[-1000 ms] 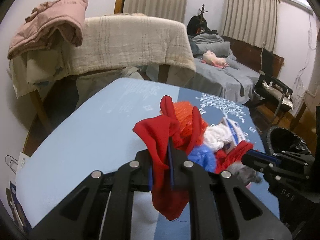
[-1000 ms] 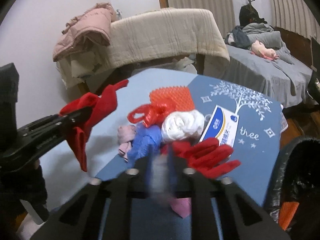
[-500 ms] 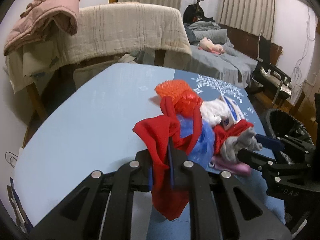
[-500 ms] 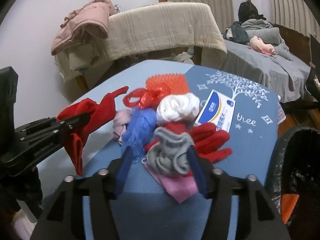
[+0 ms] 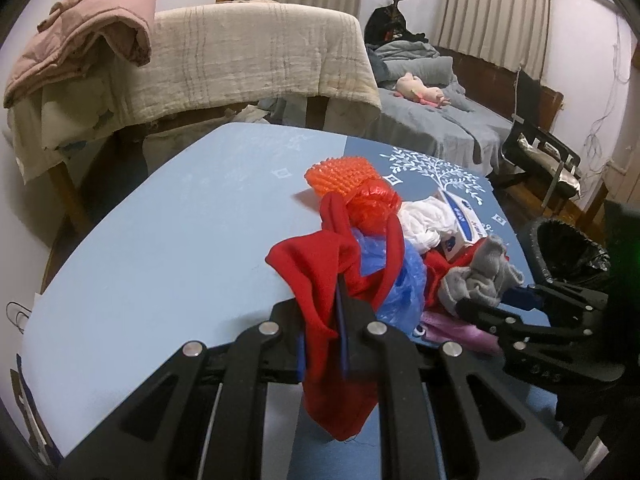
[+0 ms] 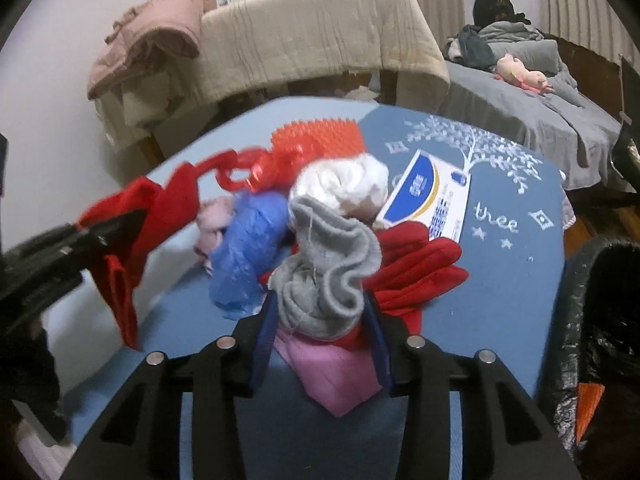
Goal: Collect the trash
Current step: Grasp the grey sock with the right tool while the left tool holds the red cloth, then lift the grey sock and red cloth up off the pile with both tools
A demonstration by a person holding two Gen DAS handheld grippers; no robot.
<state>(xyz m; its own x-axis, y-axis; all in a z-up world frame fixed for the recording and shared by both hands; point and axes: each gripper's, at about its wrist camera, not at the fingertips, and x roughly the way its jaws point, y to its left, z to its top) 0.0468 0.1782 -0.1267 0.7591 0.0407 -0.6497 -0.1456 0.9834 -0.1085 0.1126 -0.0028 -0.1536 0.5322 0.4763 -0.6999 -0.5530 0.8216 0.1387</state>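
Observation:
My left gripper [image 5: 342, 312] is shut on a red cloth [image 5: 320, 280], held above the blue table; it also shows in the right wrist view [image 6: 132, 240]. My right gripper [image 6: 320, 312] has its jaws apart around a crumpled grey sock [image 6: 328, 264], which also shows in the left wrist view [image 5: 480, 276]. A trash pile lies on the table: blue plastic bag [image 6: 248, 240], white wad [image 6: 340, 180], red glove [image 6: 416, 272], pink piece [image 6: 332, 372], orange spiky pad [image 6: 316, 140], blue-and-white box [image 6: 428, 192]. A bin with a black liner [image 5: 568, 252] stands at the table's right.
The table [image 5: 160, 240] has a light blue left part and a dark blue part with a white tree print. Behind it stand a rack draped with a beige blanket [image 5: 248, 56] and a pink jacket [image 5: 88, 44], a bed [image 5: 432, 120], and a chair [image 5: 540, 156].
My right gripper has opened from shut, and the grey sock now sits between its spread jaws. My left gripper still holds the red cloth and has shifted slightly.

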